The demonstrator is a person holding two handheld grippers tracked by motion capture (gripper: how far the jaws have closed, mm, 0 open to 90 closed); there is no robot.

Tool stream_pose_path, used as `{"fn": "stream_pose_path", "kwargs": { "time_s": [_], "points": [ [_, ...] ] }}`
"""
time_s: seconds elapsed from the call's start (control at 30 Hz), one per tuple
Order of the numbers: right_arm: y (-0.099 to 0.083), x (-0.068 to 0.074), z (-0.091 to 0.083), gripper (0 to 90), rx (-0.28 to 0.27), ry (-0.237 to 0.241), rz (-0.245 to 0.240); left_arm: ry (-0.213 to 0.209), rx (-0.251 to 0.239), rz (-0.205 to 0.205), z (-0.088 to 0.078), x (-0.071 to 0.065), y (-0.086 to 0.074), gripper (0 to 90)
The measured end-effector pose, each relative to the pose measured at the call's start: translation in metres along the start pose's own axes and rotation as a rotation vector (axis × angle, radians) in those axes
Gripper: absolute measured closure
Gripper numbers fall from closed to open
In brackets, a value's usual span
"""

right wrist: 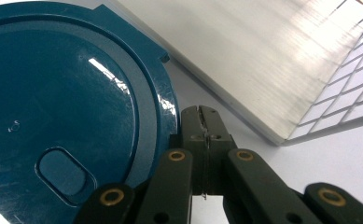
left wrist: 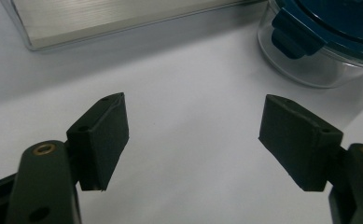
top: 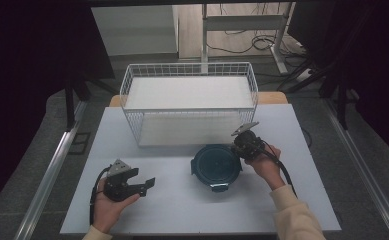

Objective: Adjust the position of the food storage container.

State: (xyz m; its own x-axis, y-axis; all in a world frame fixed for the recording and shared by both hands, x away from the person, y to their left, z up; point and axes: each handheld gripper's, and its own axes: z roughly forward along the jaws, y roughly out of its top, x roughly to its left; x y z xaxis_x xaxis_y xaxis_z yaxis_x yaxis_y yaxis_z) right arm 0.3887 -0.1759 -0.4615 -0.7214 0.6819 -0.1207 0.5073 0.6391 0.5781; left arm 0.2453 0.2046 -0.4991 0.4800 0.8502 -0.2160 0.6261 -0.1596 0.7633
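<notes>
**Ana:** Container point(top: 216, 165), round, clear-walled with a dark blue clip lid, sits on the white table point(top: 182, 210) just in front of the white wire basket point(top: 189, 95), a little right of the table's middle. I count 1 container and 1 basket.

**Ben:** And 2 grippers. Where are they?

**Ana:** The right gripper point(top: 241, 145) is at the container's far-right edge, its tip right beside the lid's rim. In the right gripper view its tongs point(right wrist: 202, 140) are pressed together with nothing between them, and the lid point(right wrist: 62, 107) lies immediately to their left.

**Ben:** Why together, if the lid is what it wants?

**Ana:** My guess: closed tongs make a narrow tip, good for nudging the container or prying at a clip point(right wrist: 163, 58). I cannot tell whether the tip actually touches the rim.

**Ben:** And the left gripper point(top: 144, 184)?

**Ana:** It is held low over the table, well left of the container, pointing toward it. Its tongs stand apart with only bare table between them; the left gripper view shows the container's clear wall and 1 blue clip point(left wrist: 293, 35) ahead at the upper right.

**Ben:** So it waits?

**Ana:** Probably, spread to brace or catch the container from the other side. The basket being close behind suggests the container may end up there.
</notes>
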Motion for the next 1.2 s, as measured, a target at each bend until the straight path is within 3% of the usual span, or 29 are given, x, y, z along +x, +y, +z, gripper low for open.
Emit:
{"fn": "stream_pose_path", "kwargs": {
  "time_s": [0.5,0.73,1.0,1.2],
  "points": [
    [-0.003,0.016,-0.004,90.0,0.003,0.032,0.011,-0.008,0.002,-0.001,0.001,-0.001,0.000,23.7],
    [-0.001,0.028,-0.002,90.0,-0.004,0.084,0.002,-0.007,-0.001,-0.004,0.000,-0.001,0.000,23.7],
    [0.003,0.042,-0.001,90.0,0.000,0.102,-0.023,-0.008,-0.001,-0.001,0.001,-0.002,0.000,23.7],
    [0.004,0.048,-0.001,90.0,-0.003,0.135,-0.014,-0.009,0.000,-0.001,0.001,-0.001,0.000,23.8]
  ]
}}
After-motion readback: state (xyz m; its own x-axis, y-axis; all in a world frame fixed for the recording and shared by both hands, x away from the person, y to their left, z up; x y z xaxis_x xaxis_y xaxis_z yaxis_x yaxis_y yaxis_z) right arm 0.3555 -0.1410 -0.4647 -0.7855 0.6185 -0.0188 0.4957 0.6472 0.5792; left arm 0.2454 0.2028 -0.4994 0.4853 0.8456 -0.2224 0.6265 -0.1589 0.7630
